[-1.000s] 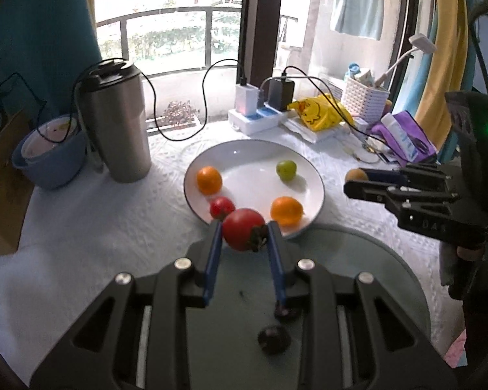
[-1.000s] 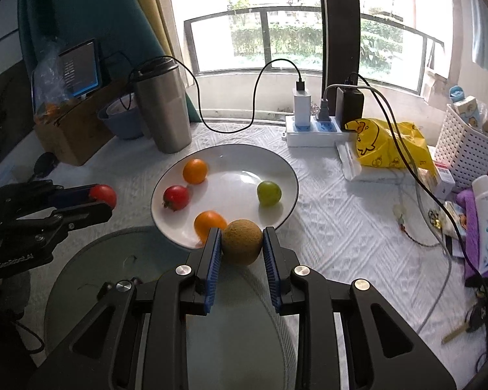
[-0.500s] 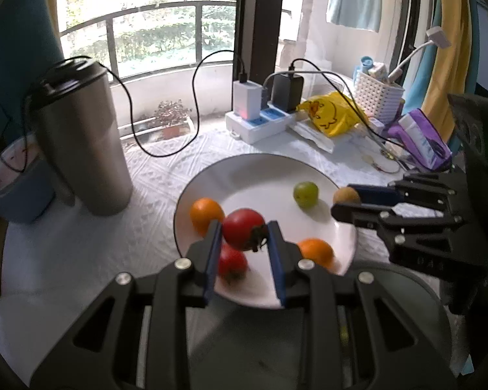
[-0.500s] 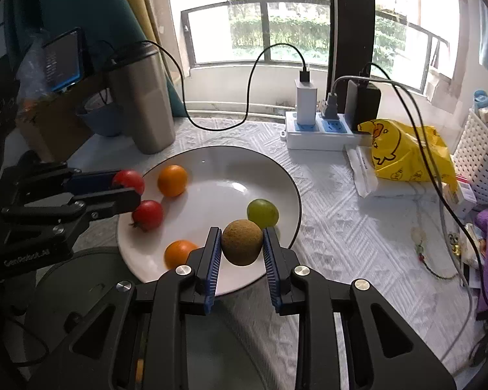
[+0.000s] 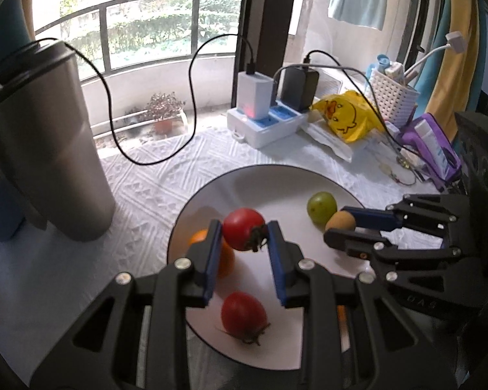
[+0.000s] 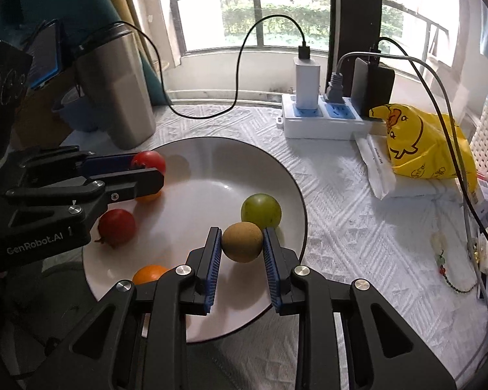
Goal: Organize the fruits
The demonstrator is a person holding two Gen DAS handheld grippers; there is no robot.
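Note:
My left gripper [image 5: 244,230] is shut on a red tomato [image 5: 244,228] and hangs over the left part of the white plate [image 5: 270,178]. On the plate lie a second tomato [image 5: 243,313], an orange [image 5: 226,258] and a green fruit [image 5: 321,205]. My right gripper [image 6: 242,243] is shut on a brown round fruit [image 6: 242,242] over the plate's right side [image 6: 211,169], beside the green fruit [image 6: 261,212]. Another orange [image 6: 149,274] lies near the plate's front. Each gripper shows in the other's view: the left gripper [image 6: 153,170], the right gripper [image 5: 336,226].
A steel tumbler [image 5: 45,149] stands left of the plate. Behind it sit a power strip [image 6: 322,120] with chargers and black cables, a yellow duck bag [image 6: 419,139], a white basket [image 5: 392,97] and purple items [image 5: 432,146]. A white textured cloth [image 6: 358,227] covers the table.
Both grippers have moved forward and down, from the plate's near edge to over the plate, each keeping its fruit. The plate and tumbler now look larger and closer.

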